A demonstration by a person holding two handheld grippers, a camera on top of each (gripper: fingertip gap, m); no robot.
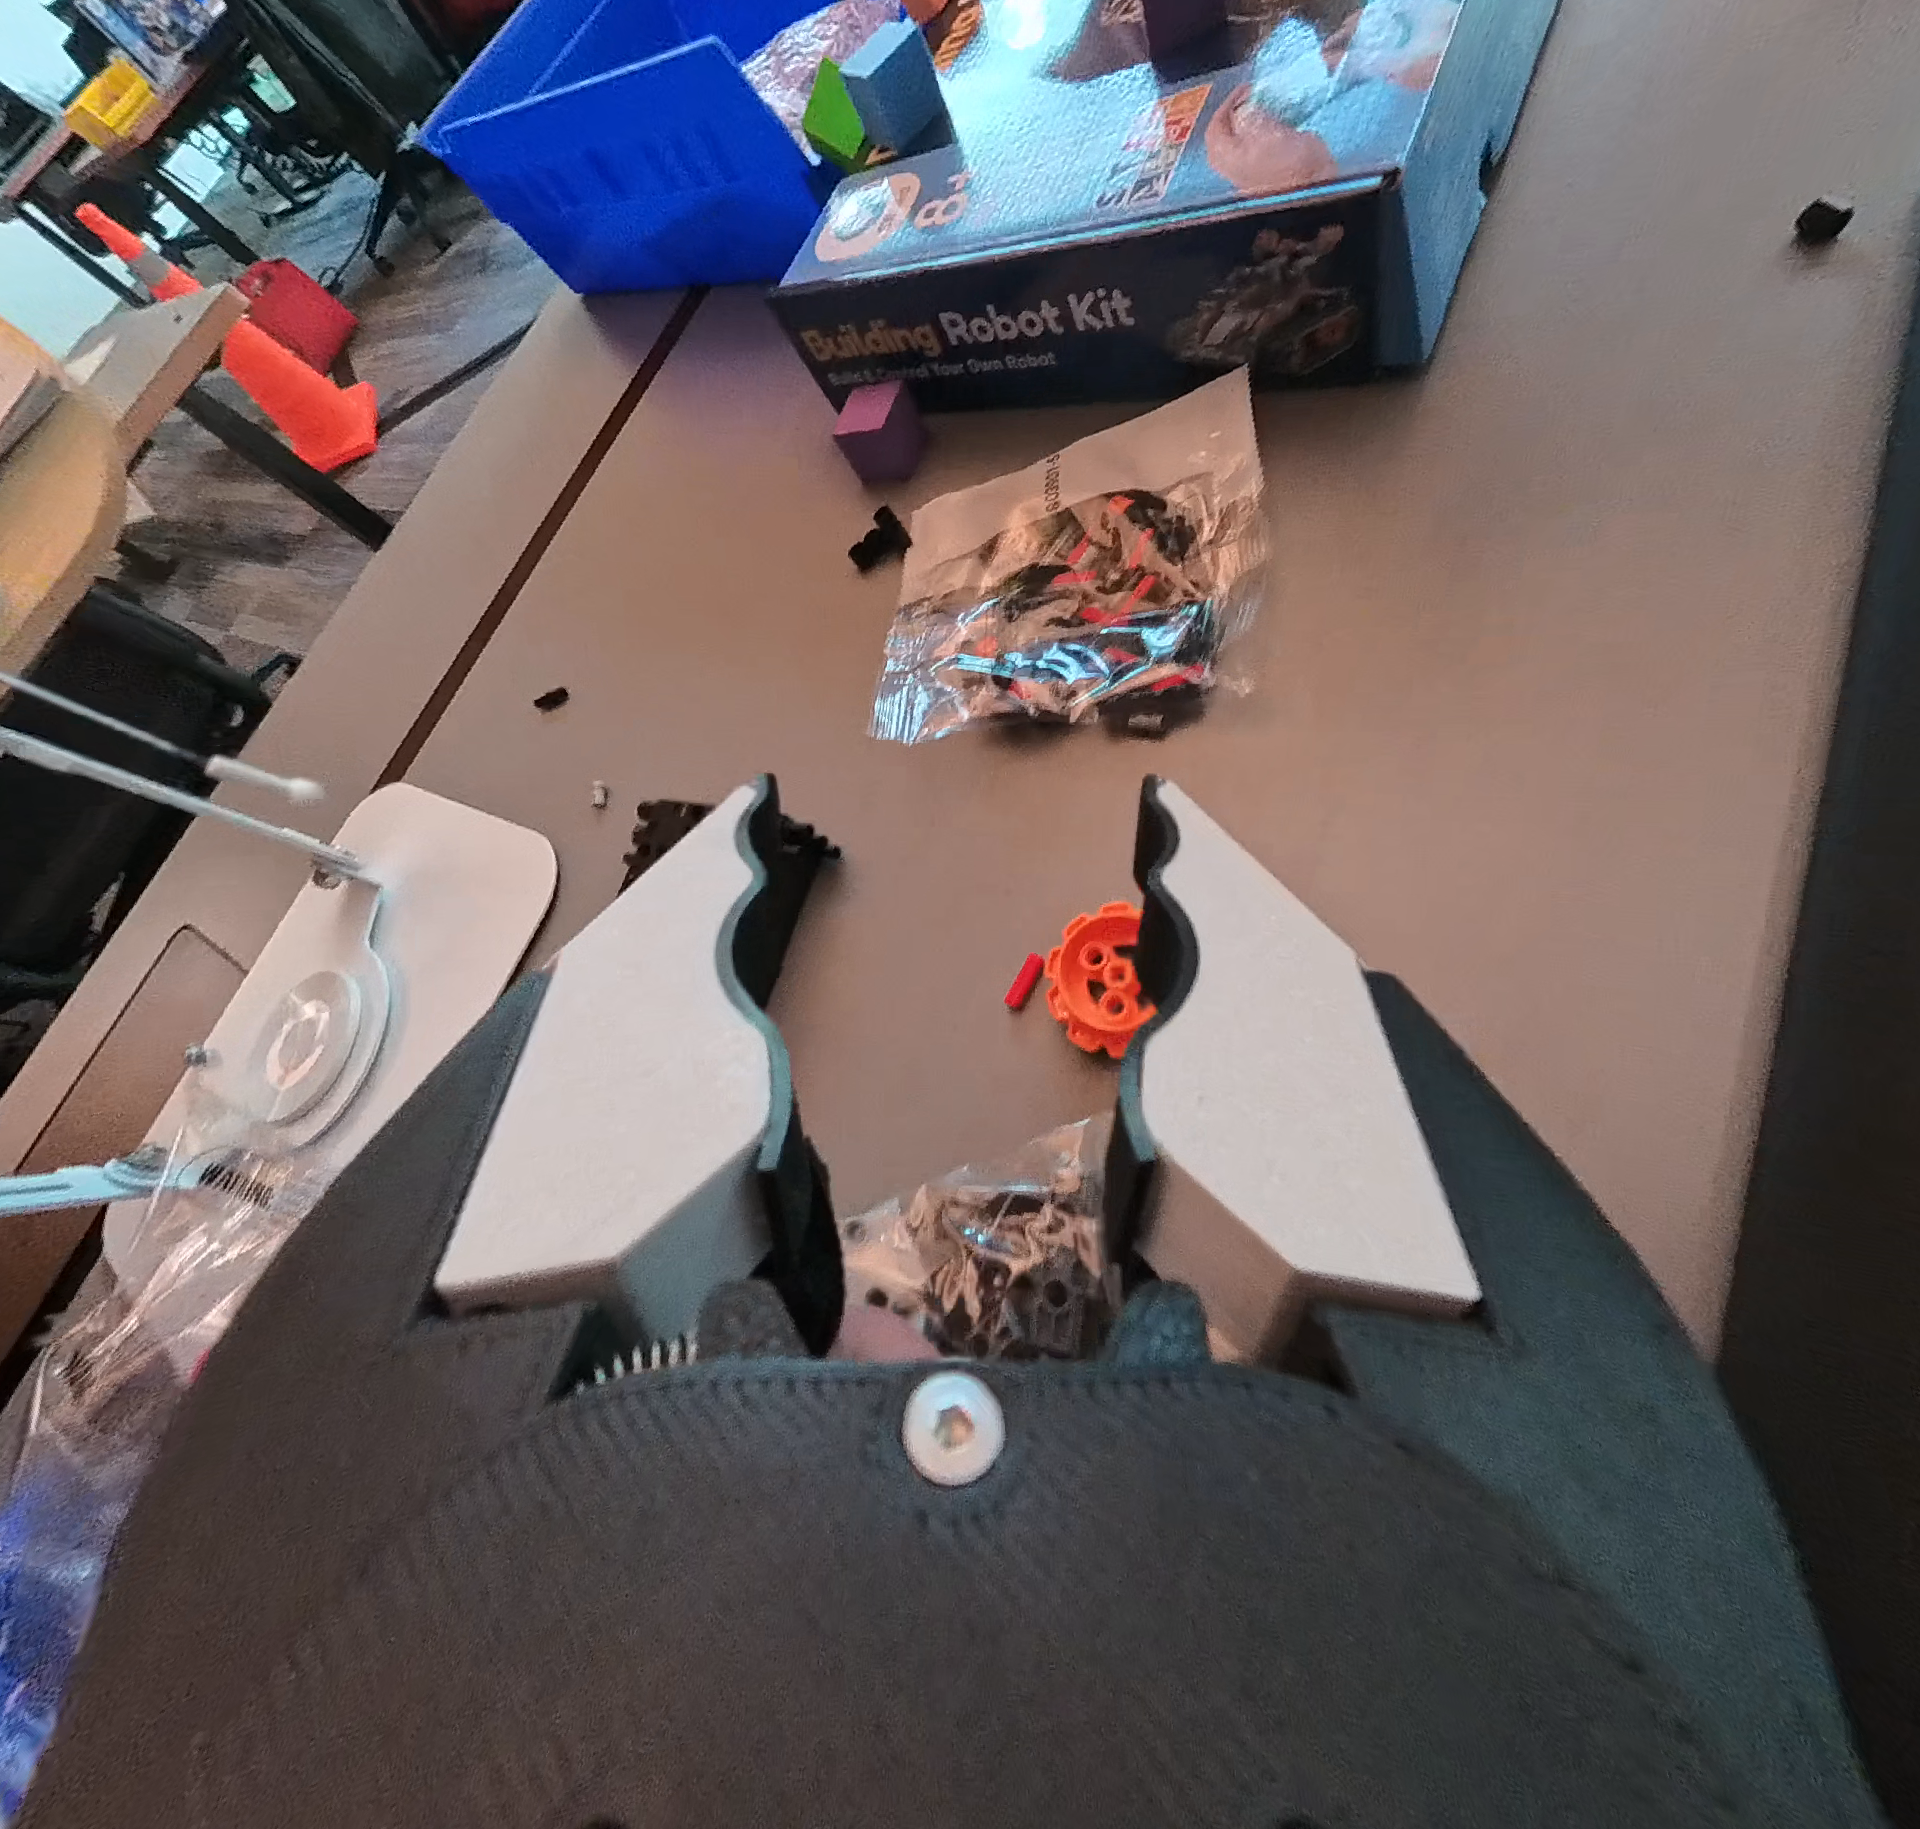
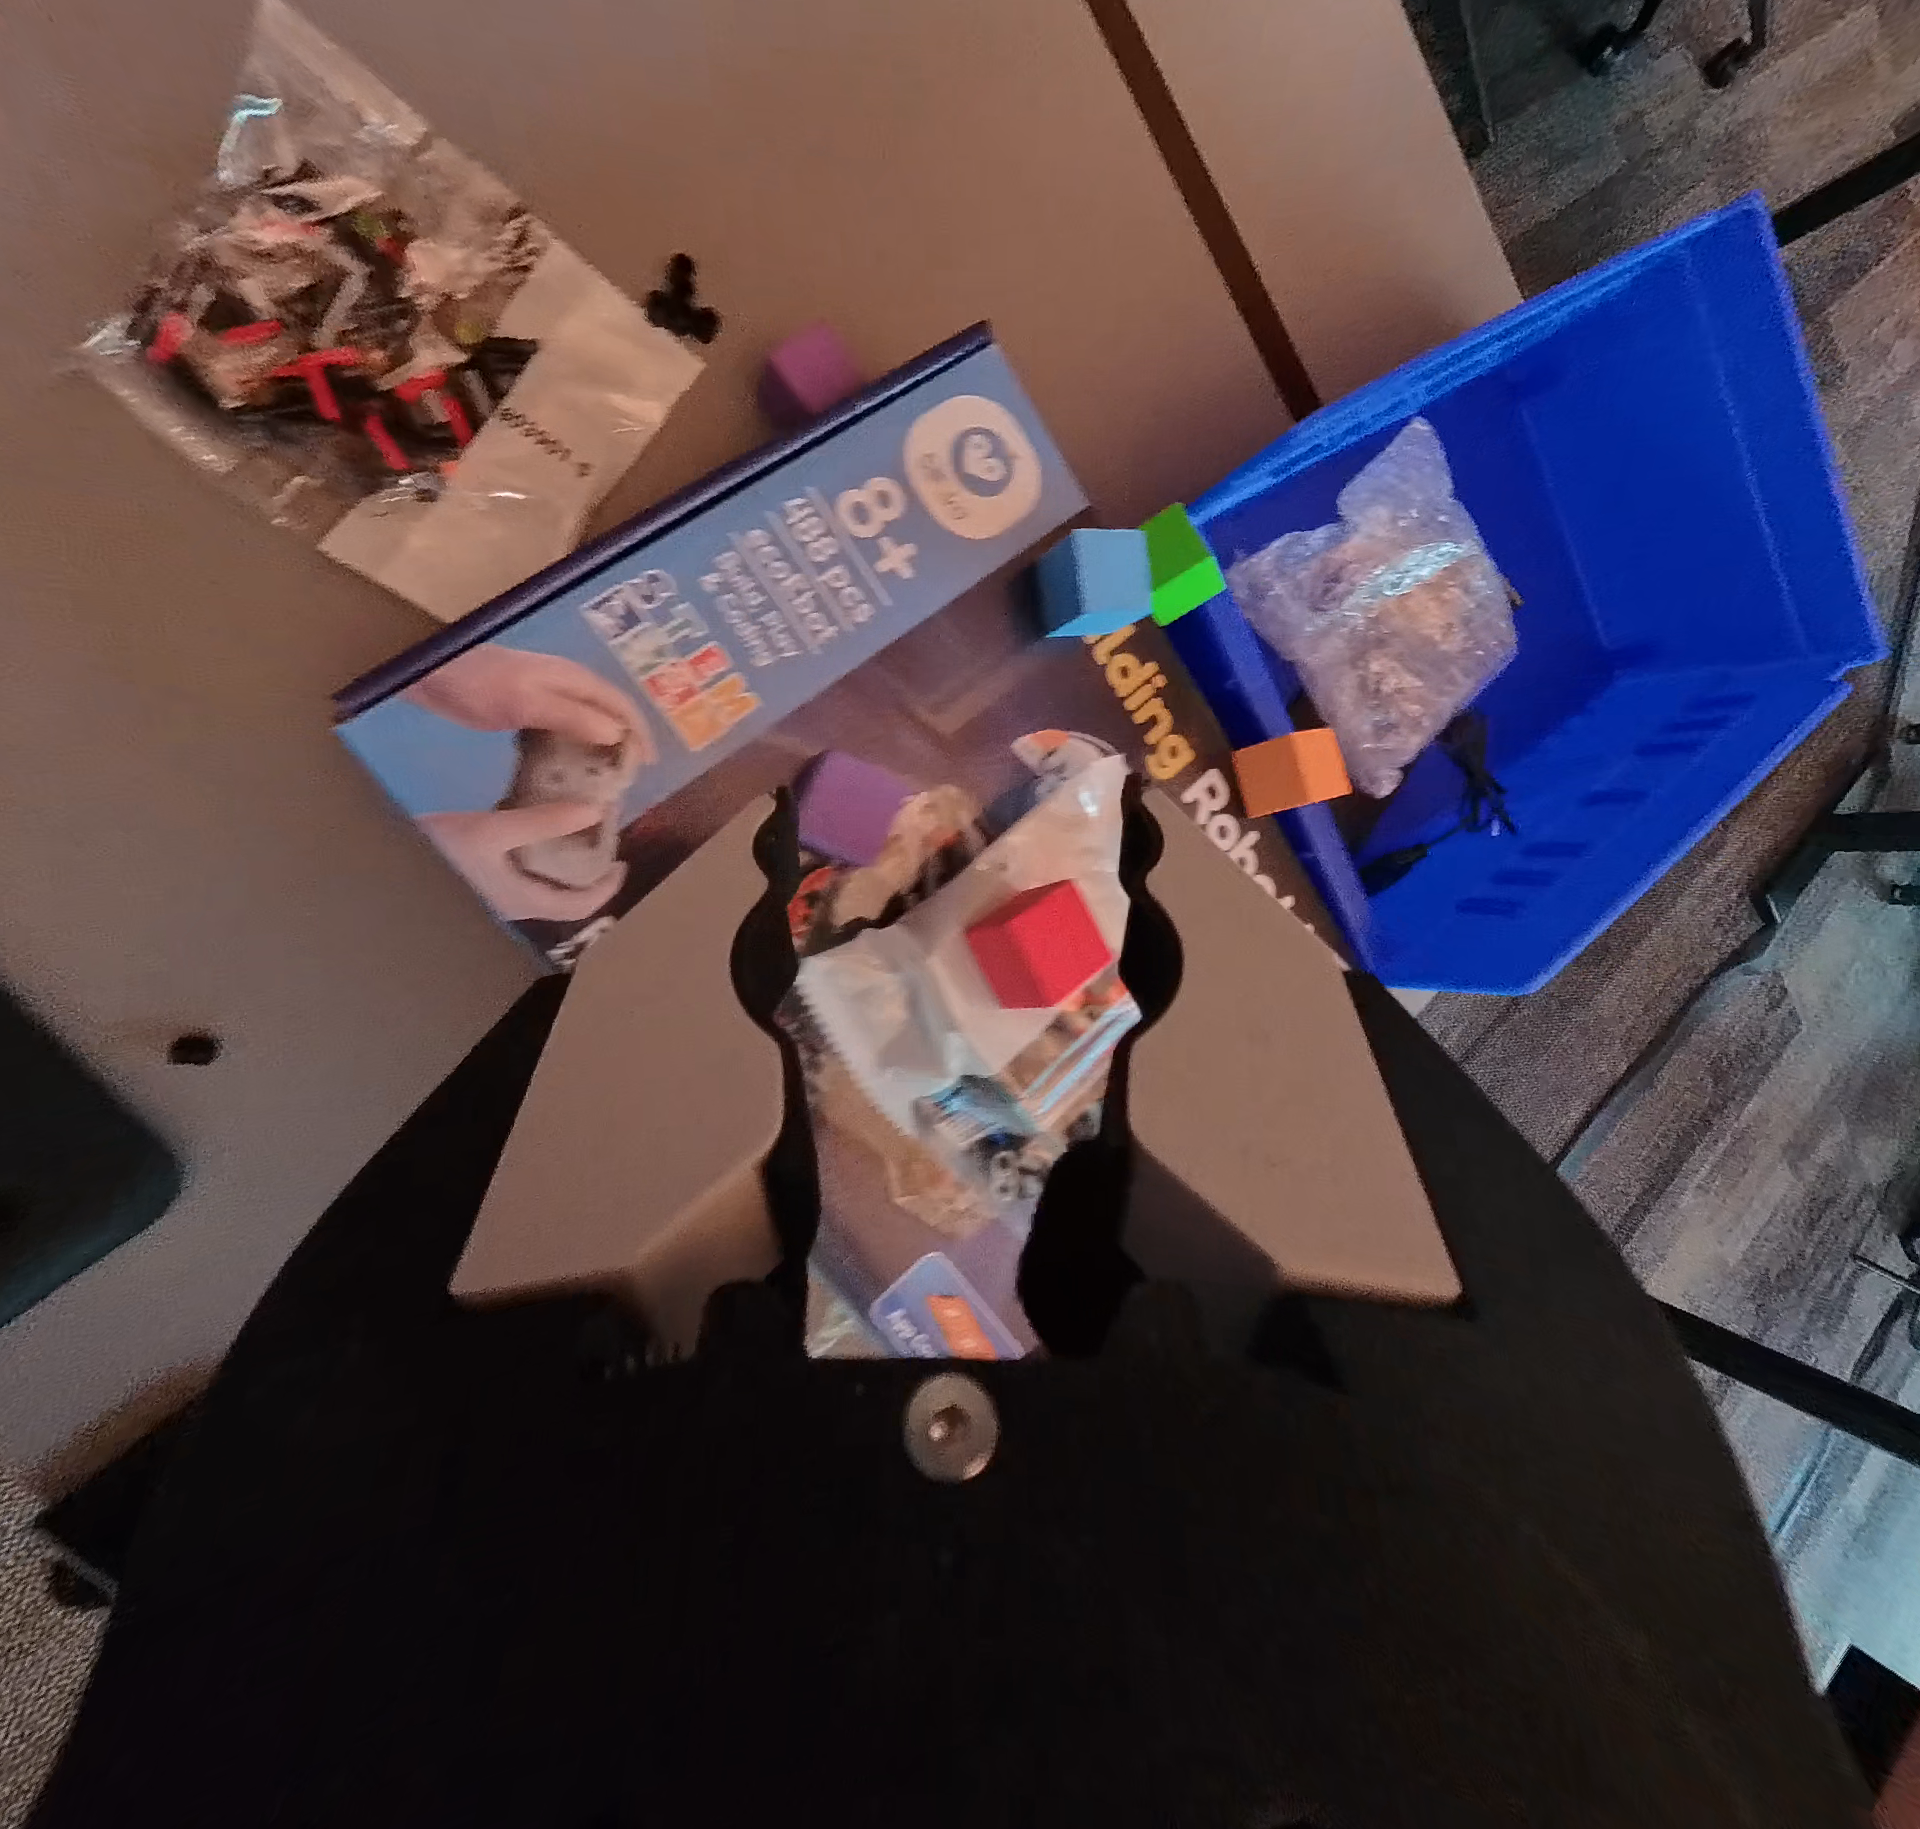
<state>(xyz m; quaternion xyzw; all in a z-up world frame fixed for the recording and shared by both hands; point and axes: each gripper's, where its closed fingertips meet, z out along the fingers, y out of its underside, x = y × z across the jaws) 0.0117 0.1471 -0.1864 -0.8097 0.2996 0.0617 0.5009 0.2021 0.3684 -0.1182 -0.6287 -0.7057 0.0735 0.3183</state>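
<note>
The right gripper (image 2: 956, 823), jaws apart, hovers over a red cube (image 2: 1039, 943) on a clear bag (image 2: 966, 1031) atop the kit box (image 2: 727, 626), beside the blue bin (image 2: 1662, 636) at the desk (image 2: 831, 117) edge.

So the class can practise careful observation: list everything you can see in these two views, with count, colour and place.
table: one, brown
kit box: one, blue, on the table
bin: one, blue, beside the box, holds a wrapped bundle
cubes on box: five; blue cube, green cube, orange cube, purple cube, red cube
loose cube: one, purple, on the table by the box
parts bag: one, clear, mid-table
wheel: one, orange, by a red pin
cone: one, orange, on the floor
left gripper: open, empty, above the table
right gripper: jaws apart around a box-top bag; grip unclear
</note>
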